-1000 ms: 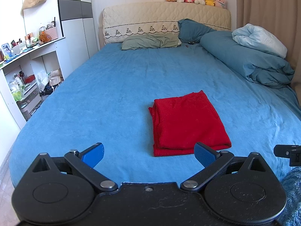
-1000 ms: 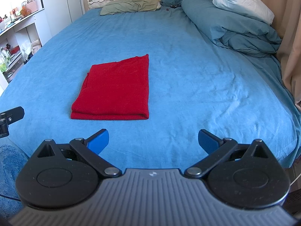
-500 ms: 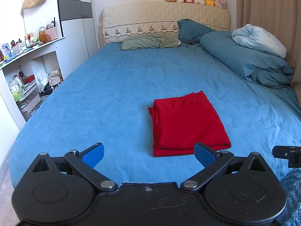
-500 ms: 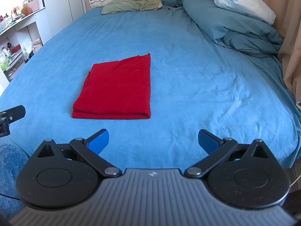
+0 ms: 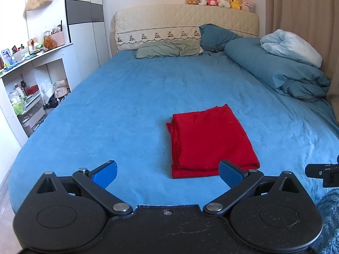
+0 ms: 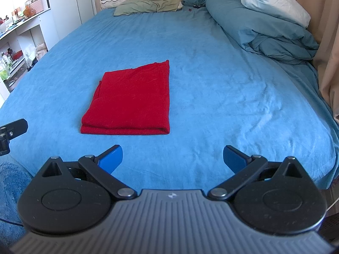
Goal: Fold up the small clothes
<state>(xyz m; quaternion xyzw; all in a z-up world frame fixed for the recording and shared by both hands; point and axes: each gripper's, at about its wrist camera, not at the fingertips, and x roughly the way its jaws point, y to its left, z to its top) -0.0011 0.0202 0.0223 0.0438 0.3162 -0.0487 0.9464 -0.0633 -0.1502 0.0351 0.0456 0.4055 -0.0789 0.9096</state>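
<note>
Since the red cloth looked soft and light near the bed's foot edge, we'd pinch a corner; the left gripper and right gripper were spread, empty.

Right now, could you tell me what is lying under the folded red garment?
The red garment rests flat on the blue bedsheet. Whatever lies directly beneath its folded layers is covered and cannot be seen.
</note>
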